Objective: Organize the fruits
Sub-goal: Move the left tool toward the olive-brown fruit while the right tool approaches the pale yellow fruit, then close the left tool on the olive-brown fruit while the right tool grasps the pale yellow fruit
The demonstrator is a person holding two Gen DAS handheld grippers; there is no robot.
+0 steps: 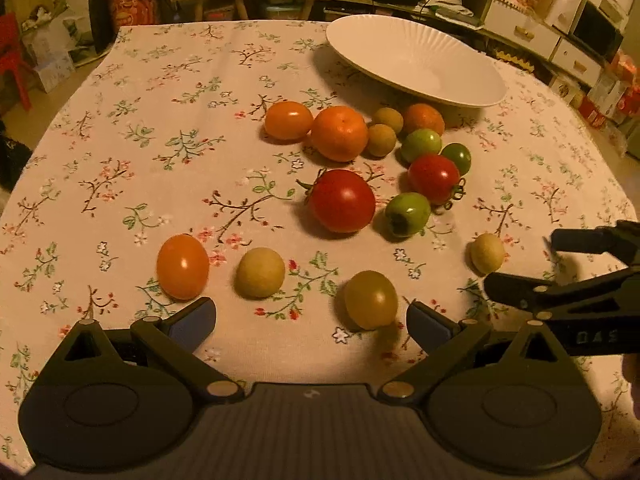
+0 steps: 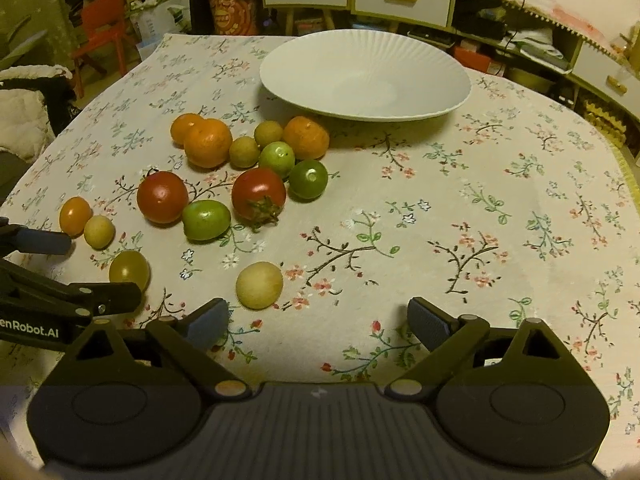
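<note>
Right now all the fruit lies loose on the floral tablecloth (image 2: pixel 500 184), and the white plate (image 2: pixel 436 92) at the far side holds nothing. Nearest my left gripper (image 1: pixel 311 322) is a yellow-green tomato (image 1: pixel 371 299), sitting just ahead of its wide-spread fingers; nothing is gripped. My right gripper (image 2: pixel 318 320) is likewise spread and empty, with a pale round fruit (image 2: pixel 259 285) just beyond its left finger. I judge rolling to be the main risk: these are smooth, round things, and a fingertip clipping one off-centre could send it away. Closing hard could bruise a soft tomato. The two grippers also sit close together, so reaching at once could knock them. Farther out, the red tomato (image 1: pixel 342 201) touches a green tomato (image 1: pixel 407 214), so pulling one may shift its neighbour.
</note>
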